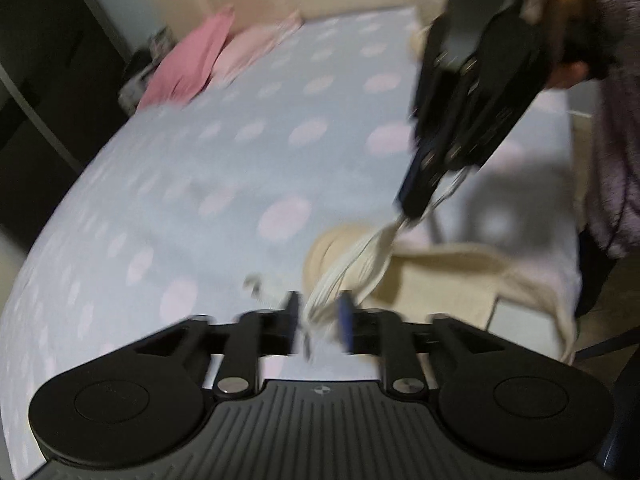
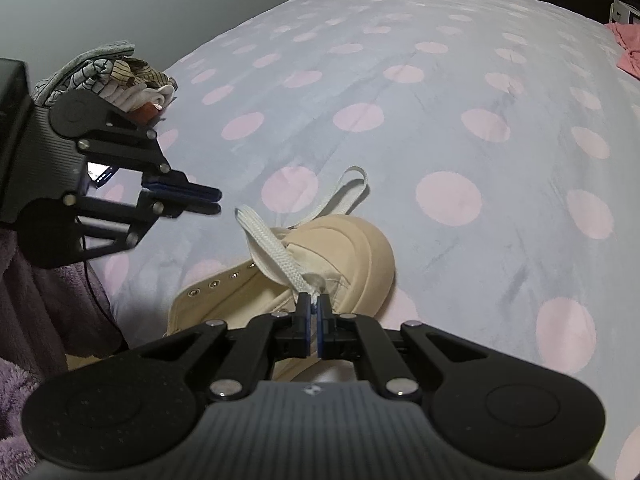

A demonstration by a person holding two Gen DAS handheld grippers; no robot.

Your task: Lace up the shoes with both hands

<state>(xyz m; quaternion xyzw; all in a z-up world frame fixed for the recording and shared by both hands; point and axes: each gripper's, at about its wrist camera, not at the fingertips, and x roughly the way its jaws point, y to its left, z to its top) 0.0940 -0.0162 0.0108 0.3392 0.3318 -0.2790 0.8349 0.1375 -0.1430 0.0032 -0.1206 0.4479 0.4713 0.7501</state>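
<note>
Right wrist view shows your right claw (image 2: 315,307) clenched on the white shoelace (image 2: 276,256), just above the beige sneaker (image 2: 352,256) that lies on the dotted bed (image 2: 440,120). If you pull too hard, the lace could slip out of the eyelets (image 2: 216,283) or drag the shoe, because nothing pins it down. Your left claw (image 2: 218,200) hangs beside the shoe with its jaws almost together and nothing visible between them; in its own blurred view I cannot tell if it touches the lace.

Blurry lace (image 1: 348,268) btwn left tongs (image 1: 320,322)
</note>
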